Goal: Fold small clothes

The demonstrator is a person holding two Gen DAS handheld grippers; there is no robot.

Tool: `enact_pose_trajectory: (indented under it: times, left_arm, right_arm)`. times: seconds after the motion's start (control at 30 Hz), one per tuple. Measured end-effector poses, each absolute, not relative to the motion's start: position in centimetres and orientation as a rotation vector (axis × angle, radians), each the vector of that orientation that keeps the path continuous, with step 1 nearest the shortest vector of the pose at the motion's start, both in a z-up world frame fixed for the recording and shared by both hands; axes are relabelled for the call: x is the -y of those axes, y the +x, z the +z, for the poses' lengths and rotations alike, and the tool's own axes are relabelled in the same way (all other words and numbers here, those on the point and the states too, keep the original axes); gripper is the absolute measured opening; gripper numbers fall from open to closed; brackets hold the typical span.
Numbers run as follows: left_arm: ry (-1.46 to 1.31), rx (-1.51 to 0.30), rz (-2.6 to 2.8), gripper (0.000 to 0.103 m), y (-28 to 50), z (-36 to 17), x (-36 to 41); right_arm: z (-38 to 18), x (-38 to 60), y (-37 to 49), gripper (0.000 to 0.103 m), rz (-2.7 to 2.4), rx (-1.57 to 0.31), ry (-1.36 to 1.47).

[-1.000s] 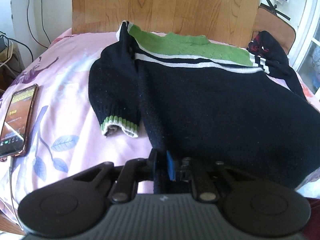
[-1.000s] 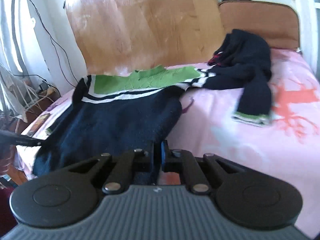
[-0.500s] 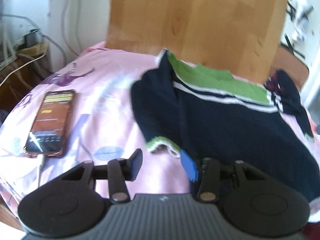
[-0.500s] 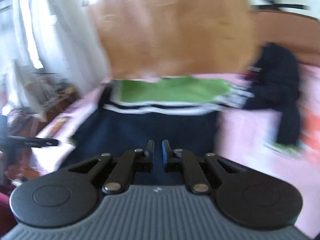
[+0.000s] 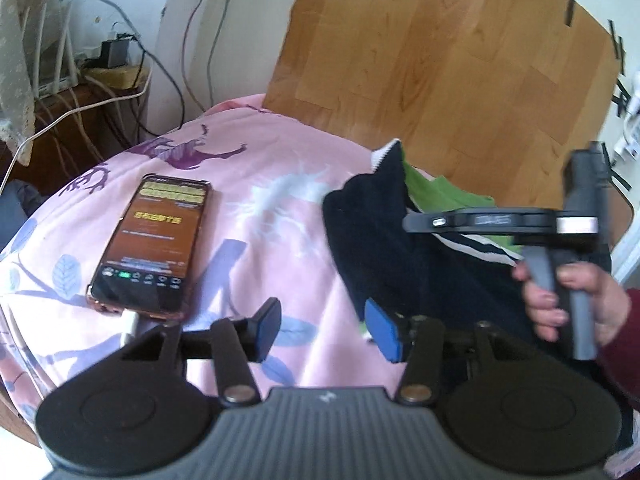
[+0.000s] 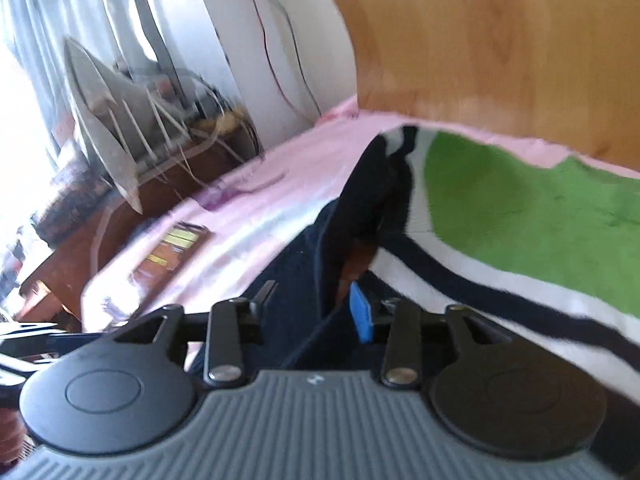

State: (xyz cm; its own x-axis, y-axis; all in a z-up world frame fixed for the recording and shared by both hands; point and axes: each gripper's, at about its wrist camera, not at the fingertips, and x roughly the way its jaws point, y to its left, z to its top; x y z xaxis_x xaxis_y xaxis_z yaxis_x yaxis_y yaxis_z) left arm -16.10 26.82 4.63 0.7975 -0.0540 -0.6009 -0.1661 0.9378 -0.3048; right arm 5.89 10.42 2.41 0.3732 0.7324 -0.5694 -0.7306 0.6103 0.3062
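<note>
Sweater fold in hand: both grippers letting go, bed as landmark.

One bed (image 5: pixel 280 184), pink floral cover, bearing all items. One dark sweater (image 5: pixel 380 240) with green yoke and white stripes, lying on the bed's right half below one wooden board (image 5: pixel 440 60); a sleeve appears turned in over the body, so judged mid-fold. One phone (image 5: pixel 154 240), screen lit, on the bed left of the sweater. Two grippers: left gripper (image 5: pixel 326 330), jaws opening, nothing between them, over the bed beside the sweater's edge; right gripper (image 6: pixel 314 312), jaws opening above sweater cloth, pads apparently clear. Next move likely calls for regrasping an unfolded edge.
</note>
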Motion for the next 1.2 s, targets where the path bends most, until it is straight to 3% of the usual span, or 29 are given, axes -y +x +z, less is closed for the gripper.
enact_pose_trajectory:
  times: [0.07, 0.1, 0.2, 0.3, 0.43, 0.57, 0.67, 0.73, 0.97, 1.2]
  left_arm:
    - [-0.368, -0.655, 0.072, 0.048, -15.8, 4.3, -27.3]
    - [-0.374, -0.66, 0.076, 0.048, -15.6, 4.2, -27.6]
    - [-0.385, -0.669, 0.086, 0.048, -14.8, 4.1, -28.1]
    - [-0.395, -0.669, 0.096, 0.048, -13.8, 4.2, -28.5]
    - [-0.393, -0.652, 0.087, 0.052, -12.4, 4.9, -28.6]
    - [-0.382, -0.64, 0.066, 0.053, -9.8, 5.7, -28.3]
    - [-0.369, -0.629, 0.035, 0.055, -7.2, 6.4, -27.4]
    - [-0.364, -0.627, 0.007, 0.055, -5.0, 6.8, -26.7]
    - [-0.313, -0.685, -0.06, 0.055, 4.4, 6.9, -23.0]
    - [-0.187, -0.771, -0.082, 0.055, 12.8, 4.8, -18.4]
  right_arm:
    - [1.6, -12.2, 6.7, 0.039, 0.901, -0.772, -0.018]
    - [1.2, -13.2, 7.2, 0.005, 0.925, -0.817, 0.006]
    - [2.9, -14.9, 7.7, 0.006, 1.029, -0.883, 0.105]
    - [8.1, -14.5, 7.8, 0.006, 1.166, -0.813, 0.168]
    - [13.4, -11.0, 9.4, 0.006, 1.173, -0.763, 0.104]
    - [15.2, -5.5, 11.9, 0.007, 1.112, -0.789, 0.01]
    - [13.9, -0.2, 13.6, 0.019, 1.042, -0.85, 0.005]
    - [11.7, 3.2, 14.6, 0.061, 0.963, -0.899, 0.057]
    - [4.5, 11.9, 13.9, 0.063, 0.746, -0.957, 0.21]
    - [1.9, 13.8, 11.1, 0.072, 0.783, -0.921, 0.286]
